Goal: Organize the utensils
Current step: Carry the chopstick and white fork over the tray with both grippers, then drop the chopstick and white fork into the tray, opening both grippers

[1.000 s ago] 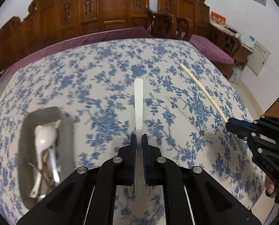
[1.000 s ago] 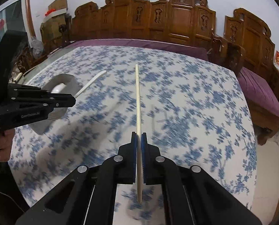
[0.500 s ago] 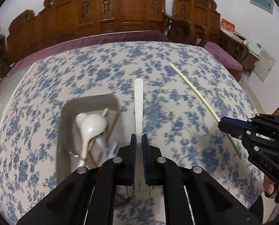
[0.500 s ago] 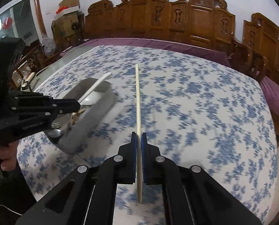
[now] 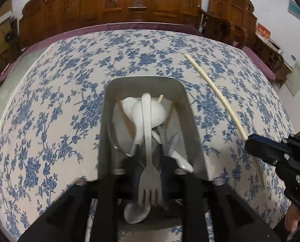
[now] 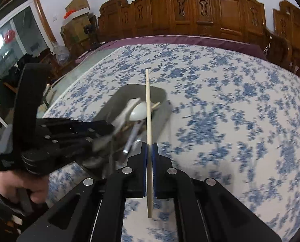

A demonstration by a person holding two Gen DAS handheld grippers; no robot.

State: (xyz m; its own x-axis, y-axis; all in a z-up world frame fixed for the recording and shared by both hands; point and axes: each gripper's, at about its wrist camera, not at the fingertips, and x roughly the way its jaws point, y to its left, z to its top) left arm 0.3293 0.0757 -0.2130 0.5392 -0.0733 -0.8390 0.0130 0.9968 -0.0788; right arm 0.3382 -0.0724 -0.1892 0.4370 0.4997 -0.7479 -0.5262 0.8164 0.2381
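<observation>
A grey metal tray (image 5: 192,109) on the flowered tablecloth holds white spoons and other utensils. My left gripper (image 5: 148,161) is open over the tray. A white plastic fork (image 5: 147,141) lies loose between its spread fingers, tines toward me, over the white spoons (image 5: 150,111). My right gripper (image 6: 149,149) is shut on a pale chopstick (image 6: 148,104), which points over the tray (image 6: 162,102). In the left wrist view the chopstick (image 5: 216,90) and right gripper (image 5: 248,141) are at the right of the tray.
The table (image 5: 49,100) has a blue-flowered cloth. Carved wooden chairs (image 5: 129,2) stand along its far side. The left gripper (image 6: 101,129) and the hand holding it fill the left of the right wrist view. A glass door (image 6: 8,46) is at far left.
My left gripper moved over the tray and opened, letting go of the fork. My right gripper swung left with the chopstick, so it now points over the tray.
</observation>
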